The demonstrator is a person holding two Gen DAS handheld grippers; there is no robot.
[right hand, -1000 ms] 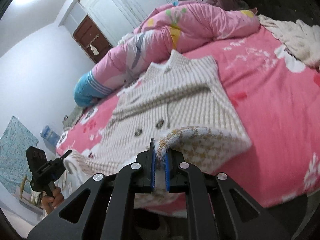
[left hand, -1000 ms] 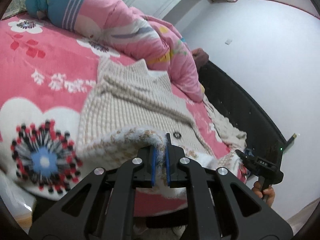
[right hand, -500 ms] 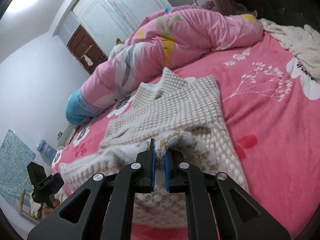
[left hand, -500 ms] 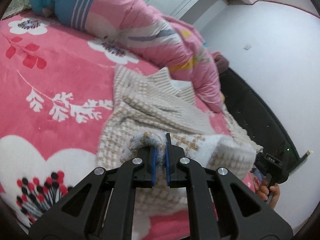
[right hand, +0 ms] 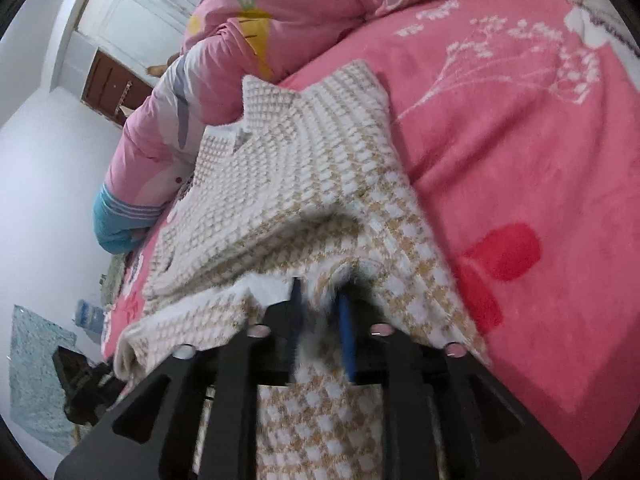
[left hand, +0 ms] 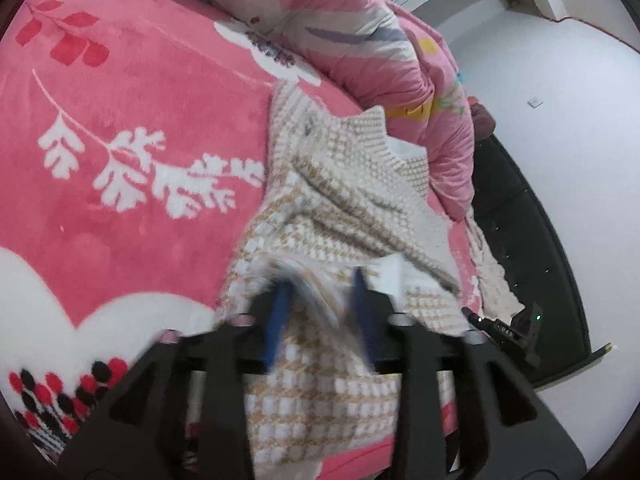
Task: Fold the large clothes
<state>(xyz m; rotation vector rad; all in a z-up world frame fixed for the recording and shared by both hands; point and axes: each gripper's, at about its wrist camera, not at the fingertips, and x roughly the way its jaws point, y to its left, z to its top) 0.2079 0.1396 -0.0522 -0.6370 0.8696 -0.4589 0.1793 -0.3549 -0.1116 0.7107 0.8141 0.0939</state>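
Observation:
A beige and white houndstooth knit cardigan [left hand: 360, 184] lies on the pink flowered bed, its lower half folded up over its upper half; it also shows in the right wrist view [right hand: 304, 168]. My left gripper [left hand: 320, 292] is open, its blue pads apart, with the folded hem lying between and under the fingers. My right gripper [right hand: 320, 300] is open too, its pads apart over the other end of the hem. The right gripper also shows at the right edge of the left wrist view [left hand: 504, 330].
A rolled pink quilt [left hand: 360, 40] lies behind the cardigan along the back of the bed [left hand: 120, 120]. A black headboard [left hand: 532, 248] and a cream blanket [left hand: 492, 276] are at the right. A white wardrobe [right hand: 140, 8] and brown door [right hand: 112, 88] stand beyond.
Both grippers carried the hem forward over the cardigan's top half, then opened and let it go. The hem now rests on the folded cardigan.

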